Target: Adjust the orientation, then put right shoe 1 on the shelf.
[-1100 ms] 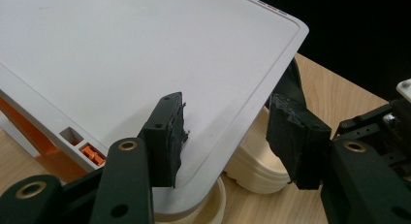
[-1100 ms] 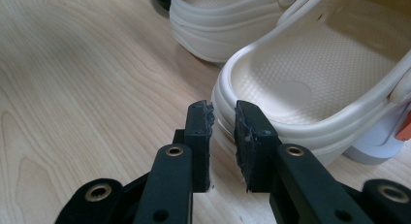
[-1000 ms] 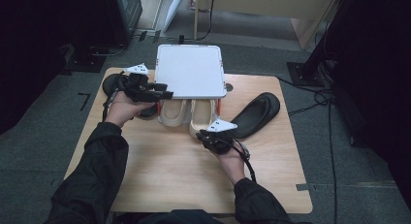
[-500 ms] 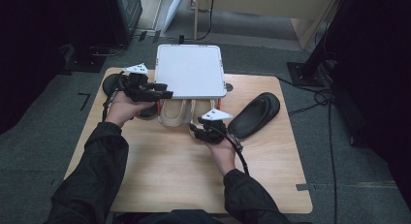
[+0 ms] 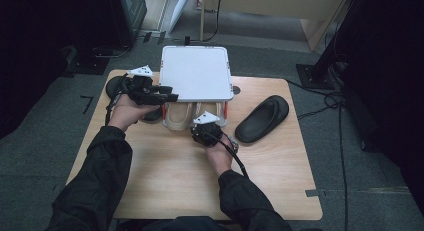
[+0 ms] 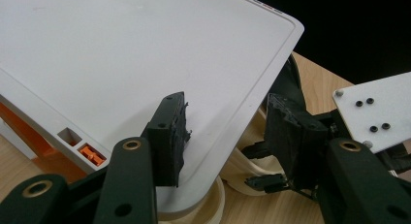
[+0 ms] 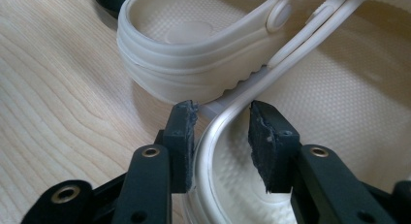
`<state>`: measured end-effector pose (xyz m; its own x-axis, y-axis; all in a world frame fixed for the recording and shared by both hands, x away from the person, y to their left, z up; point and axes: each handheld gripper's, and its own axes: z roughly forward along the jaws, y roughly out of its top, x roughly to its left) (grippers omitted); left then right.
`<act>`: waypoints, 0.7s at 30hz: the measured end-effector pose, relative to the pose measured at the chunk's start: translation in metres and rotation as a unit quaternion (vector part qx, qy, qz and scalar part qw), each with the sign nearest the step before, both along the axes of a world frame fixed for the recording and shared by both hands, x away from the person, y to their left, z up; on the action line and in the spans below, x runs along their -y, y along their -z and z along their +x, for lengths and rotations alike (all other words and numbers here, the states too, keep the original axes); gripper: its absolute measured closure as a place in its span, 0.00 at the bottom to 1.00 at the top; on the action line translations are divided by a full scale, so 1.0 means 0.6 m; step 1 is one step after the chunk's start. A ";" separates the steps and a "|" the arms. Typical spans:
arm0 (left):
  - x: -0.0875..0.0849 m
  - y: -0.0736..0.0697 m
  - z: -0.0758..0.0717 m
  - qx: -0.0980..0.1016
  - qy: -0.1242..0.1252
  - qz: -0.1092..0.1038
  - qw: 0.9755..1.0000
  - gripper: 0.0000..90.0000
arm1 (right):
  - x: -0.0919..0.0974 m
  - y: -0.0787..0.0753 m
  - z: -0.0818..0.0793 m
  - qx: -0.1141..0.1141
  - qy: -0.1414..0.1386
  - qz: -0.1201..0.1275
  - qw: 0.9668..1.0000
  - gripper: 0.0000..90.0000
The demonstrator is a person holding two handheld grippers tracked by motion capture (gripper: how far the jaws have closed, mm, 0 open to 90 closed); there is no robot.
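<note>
A pair of cream clogs [image 5: 176, 116] sits under a low white shelf [image 5: 195, 73] with orange legs. My right gripper [image 5: 204, 127] is at the heel of the right-hand clog [image 7: 320, 103]. In the right gripper view its jaws [image 7: 223, 112] have just been closing and straddle that clog's pale heel rim. One pad touches the rim's outer side, and the inner pad stands a little off it. My left gripper [image 5: 170, 93] is held at the shelf's left front corner. Its jaws [image 6: 225, 107] stand apart, with the shelf top's corner [image 6: 121, 49] between them.
A black slipper [image 5: 262, 118] lies on the wooden table [image 5: 165, 181] right of the shelf. Another dark shoe [image 5: 116, 86] lies under my left hand. Cables trail over the grey floor at the right, and dark equipment stands behind the table.
My right gripper has slid left and forward across the table, from beside the black slipper to the cream clog's heel. The left gripper has stayed at the shelf corner.
</note>
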<state>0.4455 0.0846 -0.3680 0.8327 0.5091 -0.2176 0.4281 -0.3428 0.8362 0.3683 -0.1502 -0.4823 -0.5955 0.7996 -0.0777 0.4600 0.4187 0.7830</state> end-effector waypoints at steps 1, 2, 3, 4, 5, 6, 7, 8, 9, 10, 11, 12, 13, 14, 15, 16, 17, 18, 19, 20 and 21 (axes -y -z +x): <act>0.000 0.000 0.000 -0.001 0.000 0.000 1.000 0.56 | 0.000 -0.001 0.000 -0.003 0.000 0.001 1.000 0.71; 0.000 0.000 0.000 -0.001 0.000 0.000 1.000 0.56 | 0.001 -0.001 0.001 -0.003 0.000 0.003 1.000 0.72; 0.000 0.000 0.000 0.000 0.000 0.001 1.000 0.56 | 0.002 -0.001 0.002 -0.004 -0.003 0.004 1.000 0.72; 0.000 0.000 0.000 0.000 0.000 0.001 1.000 0.56 | 0.004 -0.001 0.003 -0.004 -0.007 0.004 1.000 0.72; 0.000 0.000 0.000 -0.001 -0.001 0.000 1.000 0.56 | 0.005 -0.002 0.003 -0.007 -0.012 0.005 1.000 0.73; 0.000 0.000 0.000 -0.001 0.000 -0.001 1.000 0.56 | 0.007 -0.002 0.005 -0.005 -0.017 0.004 1.000 0.73; 0.000 0.000 0.000 -0.001 -0.001 -0.001 1.000 0.56 | 0.009 -0.003 0.006 -0.005 -0.022 0.004 1.000 0.73; 0.000 0.000 0.000 -0.001 0.000 -0.002 1.000 0.56 | 0.012 -0.003 0.007 -0.006 -0.027 0.002 1.000 0.74; -0.001 0.001 0.000 -0.001 -0.001 -0.002 1.000 0.56 | 0.014 -0.003 0.008 -0.006 -0.029 0.003 1.000 0.74; -0.001 0.001 0.000 -0.001 -0.001 -0.002 1.000 0.56 | 0.017 -0.003 0.010 -0.005 -0.032 0.003 0.999 0.75; -0.001 0.001 0.001 -0.001 -0.001 -0.003 1.000 0.56 | 0.021 -0.003 0.012 -0.007 -0.036 0.004 0.999 0.75; -0.001 0.001 0.001 -0.001 -0.001 -0.004 1.000 0.56 | 0.024 -0.003 0.014 -0.006 -0.042 0.001 0.999 0.75; -0.001 0.001 0.001 -0.001 -0.001 -0.004 1.000 0.56 | 0.027 -0.004 0.016 -0.008 -0.045 0.002 0.999 0.75; -0.001 0.001 0.001 -0.001 -0.001 -0.004 1.000 0.57 | 0.029 -0.005 0.018 -0.010 -0.048 0.001 0.999 0.75; -0.001 0.001 0.000 0.000 -0.001 -0.003 1.000 0.57 | 0.030 -0.006 0.019 -0.010 -0.049 0.001 0.999 0.75; -0.001 0.001 0.000 -0.001 -0.001 -0.003 1.000 0.57 | 0.032 -0.007 0.020 -0.012 -0.050 0.001 0.999 0.75; -0.001 0.001 0.000 -0.001 -0.001 -0.003 1.000 0.57 | 0.034 -0.007 0.022 -0.009 -0.049 0.001 0.999 0.74; -0.001 0.001 0.000 -0.001 -0.001 -0.003 1.000 0.57 | 0.036 -0.006 0.024 -0.009 -0.045 0.003 0.999 0.74; -0.002 0.001 0.000 -0.001 0.000 -0.002 1.000 0.57 | 0.039 -0.006 0.026 -0.011 -0.042 0.009 0.999 0.73; -0.002 0.001 0.000 -0.001 0.000 -0.002 1.000 0.57 | 0.042 -0.005 0.027 -0.012 -0.042 0.017 0.999 0.72; -0.002 0.001 0.000 -0.001 0.000 -0.003 1.000 0.57 | 0.044 -0.006 0.027 -0.016 -0.041 0.019 0.999 0.71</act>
<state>0.4458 0.0858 -0.3685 0.8328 0.5068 -0.2227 0.4294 -0.3375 0.8377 0.3843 -0.1763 -0.4789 -0.6607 0.7502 -0.0277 0.4501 0.4254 0.7851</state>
